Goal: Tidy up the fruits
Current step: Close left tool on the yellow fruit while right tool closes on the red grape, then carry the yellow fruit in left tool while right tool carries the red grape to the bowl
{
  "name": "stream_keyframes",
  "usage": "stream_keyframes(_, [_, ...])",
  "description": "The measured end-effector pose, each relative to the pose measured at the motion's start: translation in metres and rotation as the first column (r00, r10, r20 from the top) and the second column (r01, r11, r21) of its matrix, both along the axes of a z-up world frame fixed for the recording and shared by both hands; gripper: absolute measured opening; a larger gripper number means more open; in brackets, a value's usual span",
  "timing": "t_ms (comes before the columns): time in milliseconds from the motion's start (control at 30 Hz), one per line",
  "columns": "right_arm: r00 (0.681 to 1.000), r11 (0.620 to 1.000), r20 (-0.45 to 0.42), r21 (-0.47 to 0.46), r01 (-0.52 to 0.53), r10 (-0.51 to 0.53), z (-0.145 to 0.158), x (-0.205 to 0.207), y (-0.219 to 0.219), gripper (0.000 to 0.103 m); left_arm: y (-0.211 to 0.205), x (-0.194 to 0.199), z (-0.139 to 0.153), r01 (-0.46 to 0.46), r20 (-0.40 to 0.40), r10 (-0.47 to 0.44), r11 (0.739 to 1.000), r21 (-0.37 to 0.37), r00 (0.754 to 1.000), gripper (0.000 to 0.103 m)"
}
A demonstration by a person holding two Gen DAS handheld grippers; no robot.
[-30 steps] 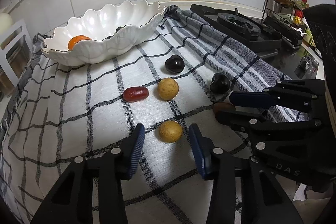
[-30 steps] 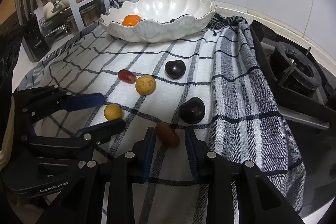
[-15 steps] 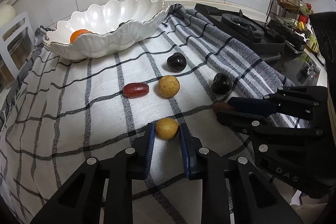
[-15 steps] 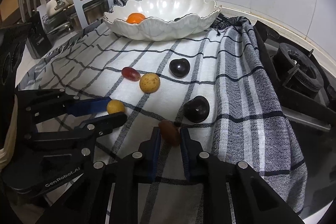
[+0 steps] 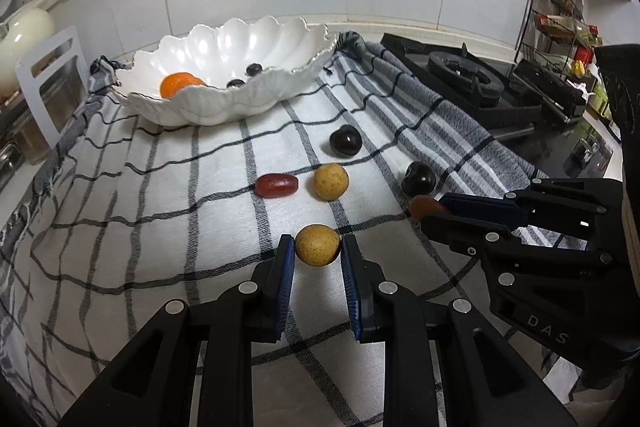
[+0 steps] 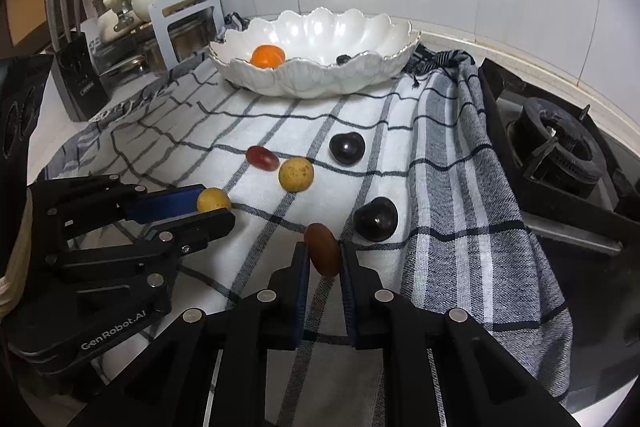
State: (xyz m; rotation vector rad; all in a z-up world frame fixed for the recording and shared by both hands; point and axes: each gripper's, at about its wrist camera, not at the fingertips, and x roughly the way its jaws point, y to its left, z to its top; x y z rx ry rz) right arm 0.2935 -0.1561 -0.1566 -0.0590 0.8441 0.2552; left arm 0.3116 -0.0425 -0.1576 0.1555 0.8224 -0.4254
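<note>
My left gripper (image 5: 317, 251) is shut on a small yellow round fruit (image 5: 317, 245) and holds it just above the checked cloth (image 5: 168, 211). My right gripper (image 6: 323, 255) is shut on a brown oval fruit (image 6: 322, 249). On the cloth lie a second yellow fruit (image 5: 331, 181), a red oval fruit (image 5: 277, 185) and two dark fruits (image 5: 345, 141) (image 5: 418, 179). The white scalloped bowl (image 5: 280, 39) at the back holds an orange fruit (image 5: 180, 85) and small dark ones (image 5: 253, 69).
A gas stove (image 5: 460, 75) stands to the right of the cloth. A spice rack (image 5: 560, 23) stands at the far right. A metal rack with pots (image 6: 176, 27) and a knife block (image 6: 74, 75) stand to the left of the bowl.
Both grippers moved forward and closed, the left on the yellow fruit, the right on the brown fruit. Both fruits have risen slightly off the cloth.
</note>
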Motion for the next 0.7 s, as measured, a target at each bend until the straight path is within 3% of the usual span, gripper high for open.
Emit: stream_keyframes(700, [0.983, 1.000, 0.186, 0.015, -0.001, -0.002, 0.058, -0.003, 0.004, 0.016, 0.015, -0.001, 0.057, -0.077, 0.154, 0.085, 0.996, -0.053, 0.985, 0.024])
